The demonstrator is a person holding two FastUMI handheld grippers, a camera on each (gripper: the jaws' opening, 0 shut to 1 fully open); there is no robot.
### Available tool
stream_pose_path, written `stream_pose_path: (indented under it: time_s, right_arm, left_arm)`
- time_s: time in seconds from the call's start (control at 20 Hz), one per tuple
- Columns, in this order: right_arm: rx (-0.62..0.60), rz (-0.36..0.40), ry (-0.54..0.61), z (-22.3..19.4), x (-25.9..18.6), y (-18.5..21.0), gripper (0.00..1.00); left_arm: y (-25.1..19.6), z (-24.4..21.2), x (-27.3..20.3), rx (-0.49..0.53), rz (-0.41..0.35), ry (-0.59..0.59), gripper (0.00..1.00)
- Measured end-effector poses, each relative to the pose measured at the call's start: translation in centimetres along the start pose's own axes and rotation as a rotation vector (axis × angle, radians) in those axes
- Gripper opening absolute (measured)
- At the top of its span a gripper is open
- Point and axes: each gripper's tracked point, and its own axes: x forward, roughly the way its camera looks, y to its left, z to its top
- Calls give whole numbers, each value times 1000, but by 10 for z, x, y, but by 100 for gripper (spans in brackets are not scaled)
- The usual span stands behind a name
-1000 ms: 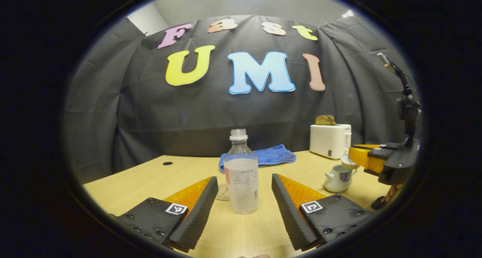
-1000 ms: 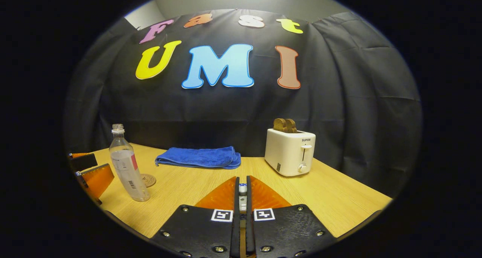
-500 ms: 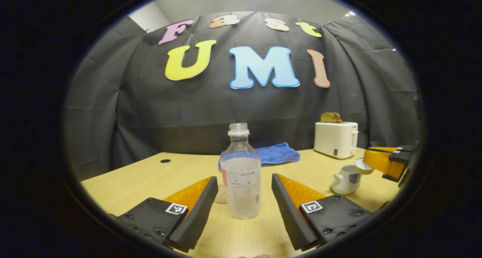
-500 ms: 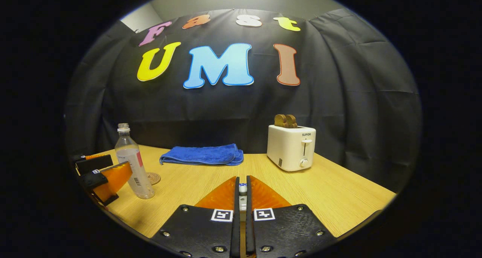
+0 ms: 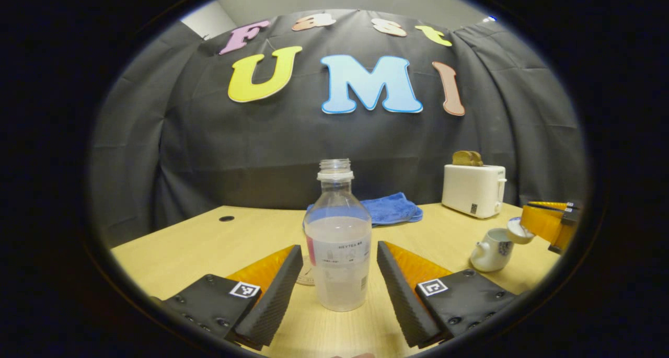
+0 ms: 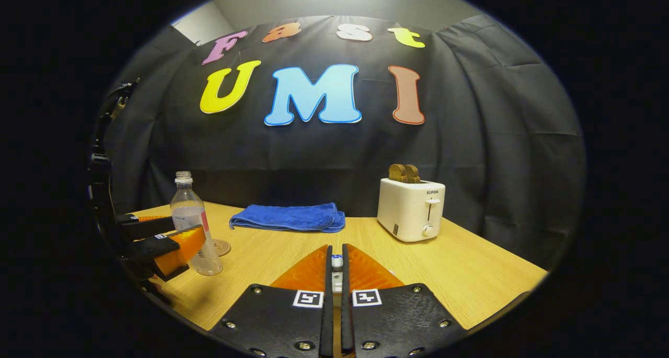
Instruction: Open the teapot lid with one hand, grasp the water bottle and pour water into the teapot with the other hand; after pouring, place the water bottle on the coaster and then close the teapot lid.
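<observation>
A clear uncapped water bottle, partly filled, stands upright on the wooden table. My left gripper is open, its fingers flanking the bottle with gaps on both sides. A round coaster lies just behind the bottle. At the right stands the white teapot, open on top. Its lid hangs beside and slightly above it, pinched by my right gripper. In the right gripper view, my right gripper is shut on the lid's knob. There the bottle, left gripper and coaster sit at the left.
A folded blue towel lies at the back of the table. A white toaster with two slices of bread stands at the back right. A small dark hole marks the tabletop at the far left.
My left gripper has moved forward, so the bottle now stands deeper between its open fingers. The right gripper keeps hold of the lid near the teapot.
</observation>
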Motion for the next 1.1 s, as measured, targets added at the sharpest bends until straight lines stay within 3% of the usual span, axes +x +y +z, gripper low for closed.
stream_pose_path:
  time_s: [0.3,0.55,0.6,0.65,0.7,0.95,1.1]
  right_arm:
    - [-16,26,17,-2,-3,9,6]
    - [-32,29,-15,5,-25,6,6]
    - [-24,32,-19,7,-33,4,6]
    - [-13,31,-23,7,-41,1,6]
    - [-9,21,-29,10,-50,-4,6]
    - [-18,14,-38,12,-100,-13,6]
    - [5,52,-19,3,-132,-6,6]
  left_arm:
    - [-2,1,14,10,-11,-6,99]
    - [4,-8,25,-63,-18,27,99]
    - [3,-9,26,-68,-19,29,98]
    - [5,-9,27,-69,-17,30,89]
    - [5,-9,24,-67,-19,34,88]
    - [-1,-8,18,-38,-24,48,87]
    - [-8,6,13,63,-21,16,87]
